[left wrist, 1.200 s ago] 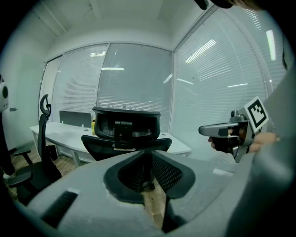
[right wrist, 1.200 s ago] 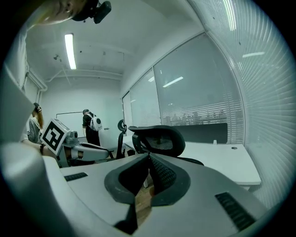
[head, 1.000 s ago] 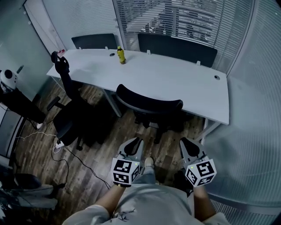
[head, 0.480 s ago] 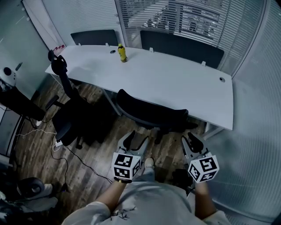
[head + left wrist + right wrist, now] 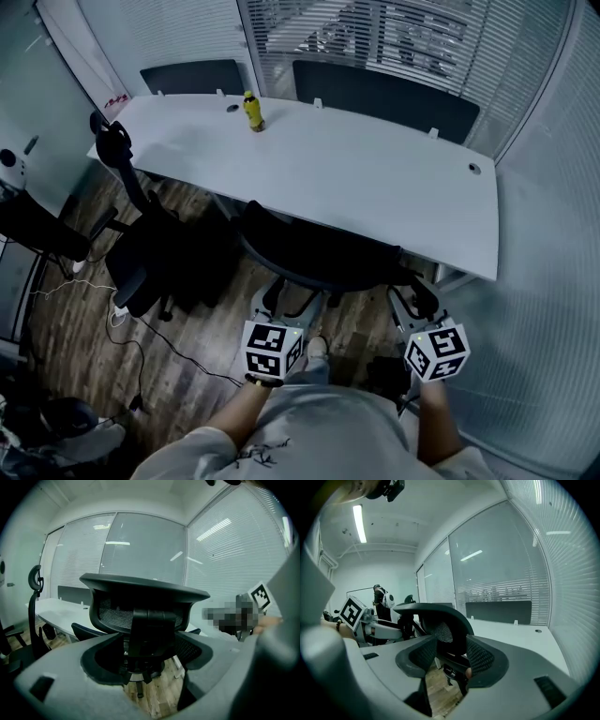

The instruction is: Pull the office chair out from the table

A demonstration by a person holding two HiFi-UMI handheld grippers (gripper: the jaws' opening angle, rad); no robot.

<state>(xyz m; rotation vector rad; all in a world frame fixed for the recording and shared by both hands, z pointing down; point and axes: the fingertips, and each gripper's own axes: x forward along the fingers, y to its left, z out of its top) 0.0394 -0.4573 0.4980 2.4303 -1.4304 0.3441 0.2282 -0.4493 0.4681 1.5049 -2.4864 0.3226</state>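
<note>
Reaching for the office chair (image 5: 319,253), tucked under the white counter (image 5: 375,178) at mid-frame, the left gripper (image 5: 292,302) and right gripper (image 5: 412,300) have just been opening their fingers, wide and pinching nothing yet; next, likely, a clamp on its back and a pull; no writing is legible, even on the yellow bottle (image 5: 251,111).

Chair (image 5: 314,251) black, mesh back. Table (image 5: 375,178) white, bottle (image 5: 252,112) yellow. Floor (image 5: 80,314) dark brown wood planks, blinds (image 5: 422,37) pale grey stripes.
</note>
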